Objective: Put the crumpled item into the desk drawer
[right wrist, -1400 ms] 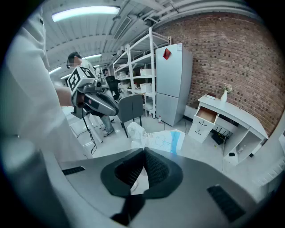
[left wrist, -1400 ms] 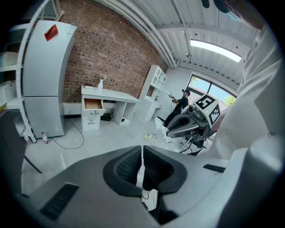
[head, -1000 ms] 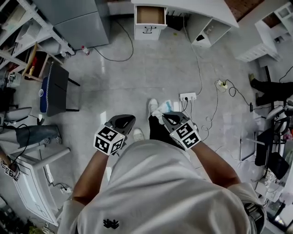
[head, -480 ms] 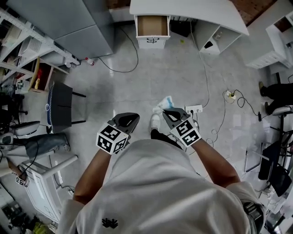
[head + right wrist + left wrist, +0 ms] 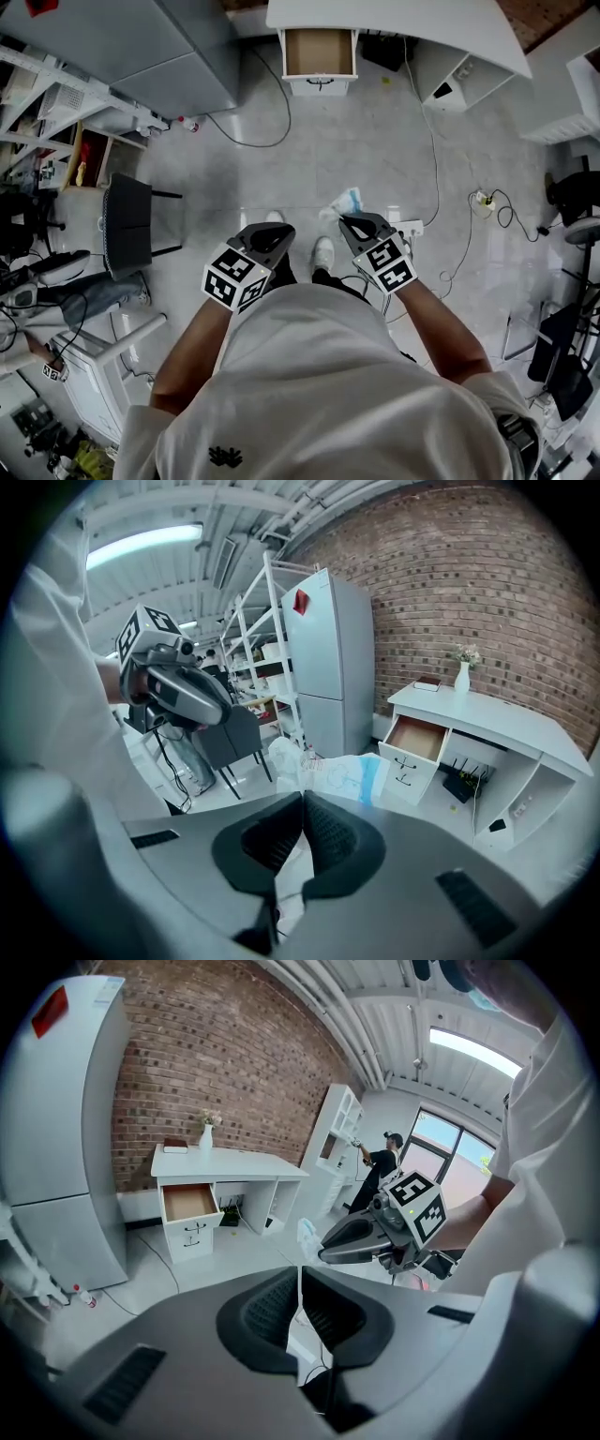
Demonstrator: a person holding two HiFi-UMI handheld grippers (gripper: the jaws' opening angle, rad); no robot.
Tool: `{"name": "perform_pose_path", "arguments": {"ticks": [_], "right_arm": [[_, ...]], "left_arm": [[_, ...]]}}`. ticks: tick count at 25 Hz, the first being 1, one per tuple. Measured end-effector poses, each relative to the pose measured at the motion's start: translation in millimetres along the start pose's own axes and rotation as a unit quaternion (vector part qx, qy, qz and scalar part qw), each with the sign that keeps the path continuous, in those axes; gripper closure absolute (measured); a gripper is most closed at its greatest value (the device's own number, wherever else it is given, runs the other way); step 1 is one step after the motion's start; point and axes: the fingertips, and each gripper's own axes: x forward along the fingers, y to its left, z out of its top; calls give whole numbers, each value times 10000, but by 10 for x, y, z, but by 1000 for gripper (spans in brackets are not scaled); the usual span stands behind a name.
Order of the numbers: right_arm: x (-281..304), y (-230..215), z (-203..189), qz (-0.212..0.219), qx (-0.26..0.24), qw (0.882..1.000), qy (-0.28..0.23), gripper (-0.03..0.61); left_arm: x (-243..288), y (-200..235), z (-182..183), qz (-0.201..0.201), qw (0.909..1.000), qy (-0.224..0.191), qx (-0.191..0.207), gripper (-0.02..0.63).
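Observation:
A crumpled white-and-blue wrapper point(image 5: 330, 769) sticks out beyond my right gripper point(image 5: 302, 803), whose jaws are shut on it. In the head view the wrapper point(image 5: 343, 203) shows ahead of that gripper point(image 5: 352, 221). My left gripper point(image 5: 274, 232) hangs beside it at the same height, shut on nothing; its jaws point(image 5: 298, 1283) meet with only floor behind them. The white desk point(image 5: 394, 23) stands far ahead against a brick wall. Its top drawer point(image 5: 319, 52) is pulled open and looks bare inside; the same drawer point(image 5: 414, 738) shows in the right gripper view.
A grey refrigerator point(image 5: 141, 52) stands left of the desk. A dark chair point(image 5: 127, 223) is at my left. Cables and a power strip point(image 5: 411, 227) lie on the tiled floor to the right. White shelving point(image 5: 56, 103) lines the left side. A person point(image 5: 375, 1171) stands far off.
I have walked forward toward the desk; the drawer and desk have slid nearer in the head view. Both grippers keep their pose, the wrapper still held in the right one.

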Motion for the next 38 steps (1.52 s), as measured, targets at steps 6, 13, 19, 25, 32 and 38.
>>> {"name": "perform_pose_path", "arguments": {"ticks": [6,13,19,25,32,38], "right_arm": [[402,-416,323,-221,49,9997,92,549],[935,-1030,1031,-647,113,9977,186,549],[1492,-1628,1474,-965,264,9946,283,549],[2061,-2224,1695,-1133,269,9921,476,549],[2696,-3240,1896,-1048,22,9911,816,549],[3335,-4371,1956,-840,-350,9899,1088,549]], "left_arm": [[147,577,236,-182,9998,-75,-14,583],[204,1514,845,-458,9987,-152,149,583],[220,2306,1213,-667,9974,-221,146,583],[285,2961,1310,-703,9975,-76,79,583],[561,3518,1670,-446,9986,-91,-286,583],[1134,3914,2201,-36,9983,34,-586,582]]}}
